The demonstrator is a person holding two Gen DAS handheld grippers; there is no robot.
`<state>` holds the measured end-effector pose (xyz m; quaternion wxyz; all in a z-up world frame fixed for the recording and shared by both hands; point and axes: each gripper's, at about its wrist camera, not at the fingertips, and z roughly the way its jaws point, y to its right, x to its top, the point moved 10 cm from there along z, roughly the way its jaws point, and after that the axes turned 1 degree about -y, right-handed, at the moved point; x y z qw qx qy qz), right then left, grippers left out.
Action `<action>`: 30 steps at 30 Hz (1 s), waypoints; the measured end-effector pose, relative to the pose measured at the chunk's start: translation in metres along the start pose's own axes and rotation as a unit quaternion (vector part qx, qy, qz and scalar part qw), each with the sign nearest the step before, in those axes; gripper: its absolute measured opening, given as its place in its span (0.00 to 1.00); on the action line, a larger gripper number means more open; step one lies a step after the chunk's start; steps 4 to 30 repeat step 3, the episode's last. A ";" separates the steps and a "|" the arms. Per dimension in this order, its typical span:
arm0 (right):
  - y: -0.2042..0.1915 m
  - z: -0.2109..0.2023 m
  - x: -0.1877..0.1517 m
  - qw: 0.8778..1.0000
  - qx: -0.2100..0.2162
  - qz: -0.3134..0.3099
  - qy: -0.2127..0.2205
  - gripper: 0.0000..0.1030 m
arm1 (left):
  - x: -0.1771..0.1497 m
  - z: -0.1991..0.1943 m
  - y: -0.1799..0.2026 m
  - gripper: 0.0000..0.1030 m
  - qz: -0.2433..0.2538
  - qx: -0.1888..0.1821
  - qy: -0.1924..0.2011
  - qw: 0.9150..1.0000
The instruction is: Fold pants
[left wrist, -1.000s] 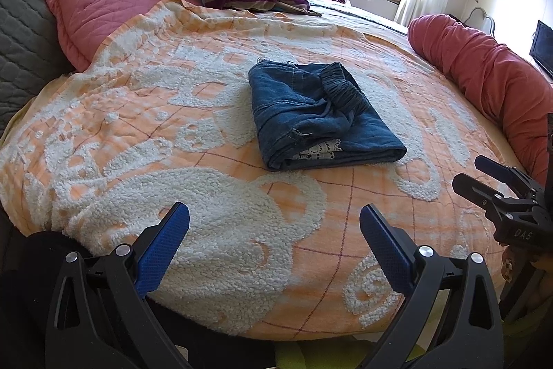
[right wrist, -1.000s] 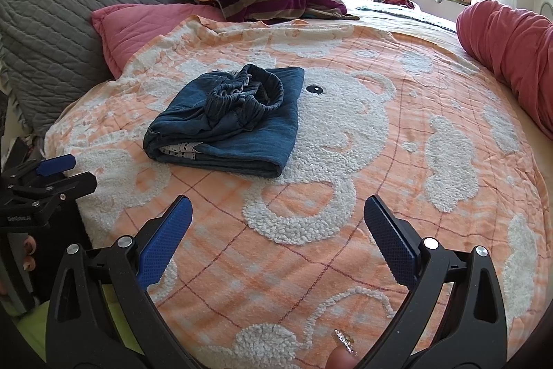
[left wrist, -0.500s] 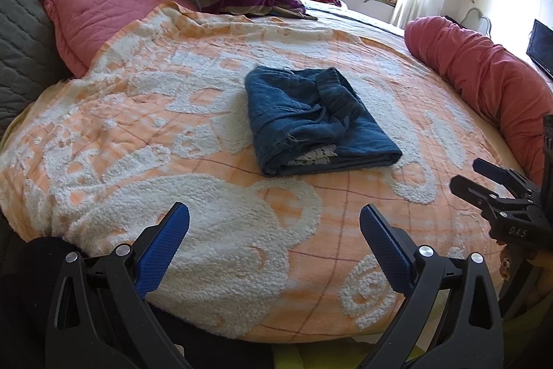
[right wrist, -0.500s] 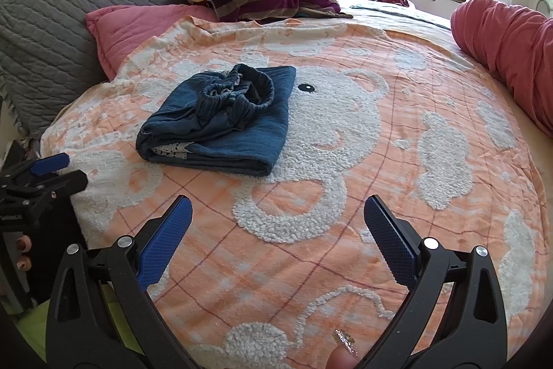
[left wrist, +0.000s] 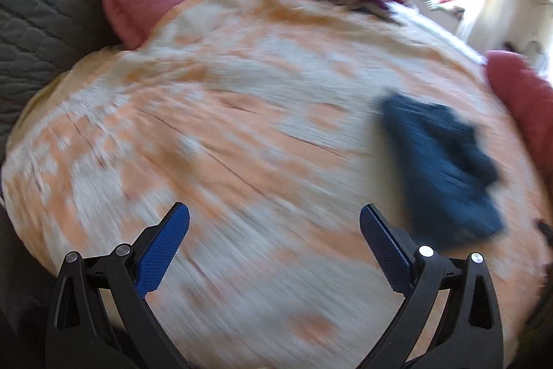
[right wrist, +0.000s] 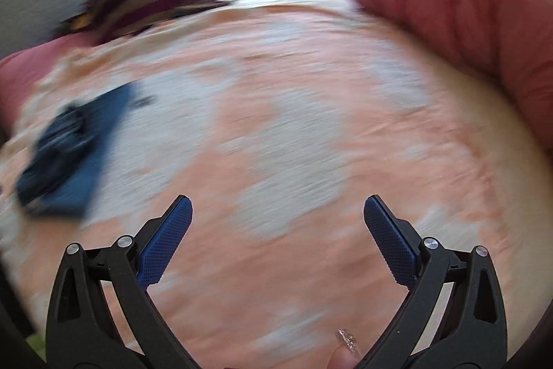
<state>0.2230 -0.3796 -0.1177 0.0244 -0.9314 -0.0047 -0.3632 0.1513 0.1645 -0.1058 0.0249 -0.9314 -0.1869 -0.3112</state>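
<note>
Pants [left wrist: 446,172] now off-centre, both views blurred

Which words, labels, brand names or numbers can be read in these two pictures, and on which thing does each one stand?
No text can be read in either view.
The folded blue pants show no legible label; the picture is blurred by motion.
The left gripper and the right gripper show no marking on their blue pads or black frames.
The orange blanket carries only a pattern, no words.
</note>
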 end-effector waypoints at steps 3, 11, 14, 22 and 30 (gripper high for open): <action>0.067 0.029 0.025 0.997 -0.077 0.027 -0.010 0.91 | 0.040 0.034 -0.044 0.96 -0.021 0.055 -0.009 0.998; 0.067 0.029 0.025 0.997 -0.077 0.027 -0.010 0.91 | 0.040 0.034 -0.044 0.96 -0.021 0.055 -0.009 0.998; 0.067 0.029 0.025 0.997 -0.077 0.027 -0.010 0.91 | 0.040 0.034 -0.044 0.96 -0.021 0.055 -0.009 0.998; 0.067 0.029 0.025 0.997 -0.077 0.027 -0.010 0.91 | 0.040 0.034 -0.044 0.96 -0.021 0.055 -0.009 0.998; 0.067 0.029 0.025 0.997 -0.077 0.027 -0.010 0.91 | 0.040 0.034 -0.044 0.96 -0.021 0.055 -0.009 0.998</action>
